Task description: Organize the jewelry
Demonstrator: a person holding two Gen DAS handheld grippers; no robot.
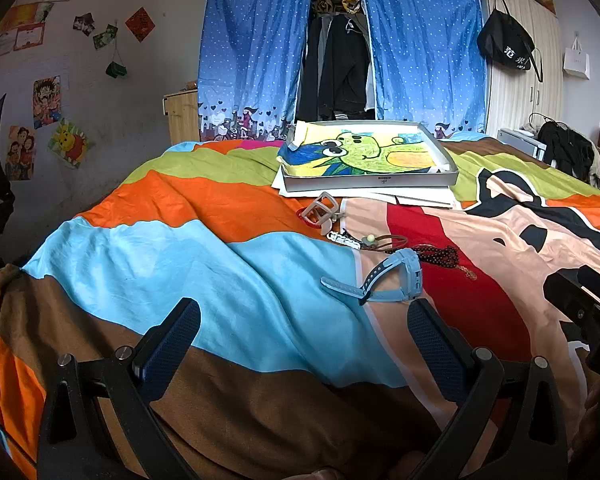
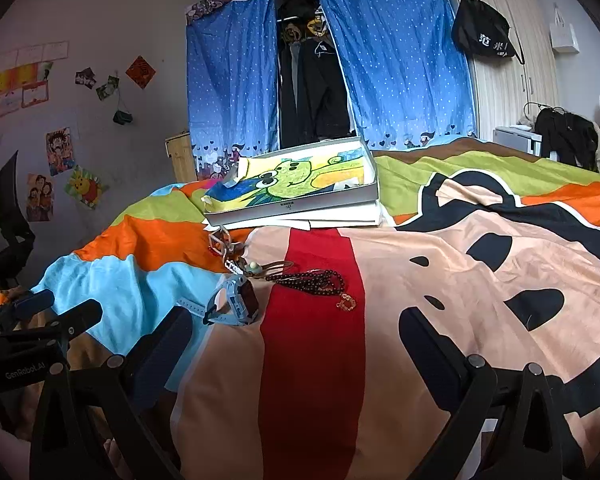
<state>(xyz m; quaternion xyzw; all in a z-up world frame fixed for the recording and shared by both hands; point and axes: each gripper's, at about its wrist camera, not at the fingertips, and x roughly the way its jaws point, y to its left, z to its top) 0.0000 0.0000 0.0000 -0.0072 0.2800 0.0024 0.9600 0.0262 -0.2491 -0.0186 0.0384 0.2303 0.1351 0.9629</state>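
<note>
**Reaching for jewelry scattered on a soft duvet**

Hovering nearest the cameras, the left gripper (image 1: 304, 340) and the right gripper (image 2: 296, 344) both stand with jaws wide apart and hold nothing. Just beyond the left gripper lies the light-blue watch (image 1: 396, 280), its strap curled into a loop on the bed (image 1: 220, 280); it is probably the heaviest piece, with a rigid case and a flexible, grippy strap, so the case edges or the strap loop suit a pinch. Beside it, the dark bead necklace (image 2: 316, 282) with its gold pendant (image 2: 346, 303) is limp and likely to slip or trail, best taken at a bunched section. Farther on lie a cord bracelet with a pale bead (image 2: 255, 267), a white braided piece (image 1: 346, 239), and a beige clip (image 1: 324, 210) resting over a red ring (image 1: 306, 218), all light. Farthest, the shallow box (image 1: 380, 180) with a frog drawing sits on white sheets. The yielding duvet may sink under fingertip pressure.
</note>
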